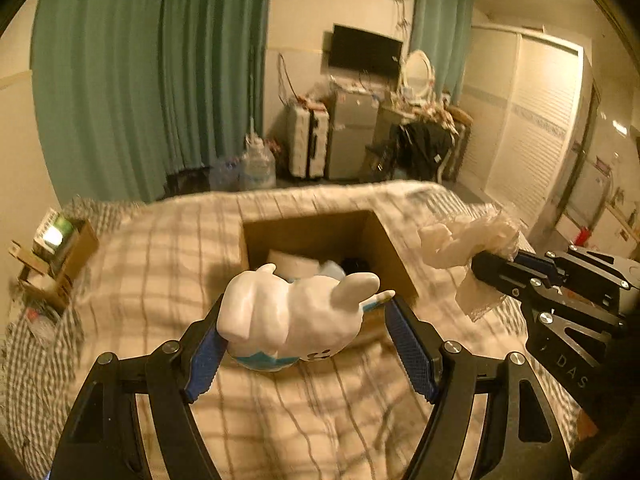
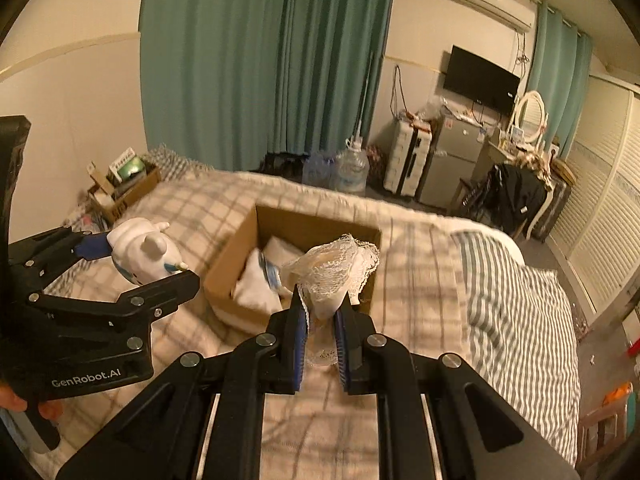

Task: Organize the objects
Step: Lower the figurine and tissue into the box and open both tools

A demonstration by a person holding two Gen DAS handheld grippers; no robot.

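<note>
My left gripper (image 1: 306,320) is shut on a white animal figurine (image 1: 296,312) with blue trim, held above the bed just in front of an open cardboard box (image 1: 384,240). The figurine also shows in the right wrist view (image 2: 140,252), left of the box (image 2: 228,268). My right gripper (image 2: 320,312) is shut on a white lace cloth (image 2: 336,268), held over the box's near right corner. The cloth also shows in the left wrist view (image 1: 468,244), to the right of the box. White soft items (image 2: 260,284) lie inside the box.
The box sits on a checked bedspread (image 1: 160,280). A striped pillow (image 2: 516,312) lies to the right. A small cardboard box of clutter (image 2: 124,188) stands at the bed's far left corner. Water jugs (image 2: 352,172), suitcases and a fridge stand beyond the bed.
</note>
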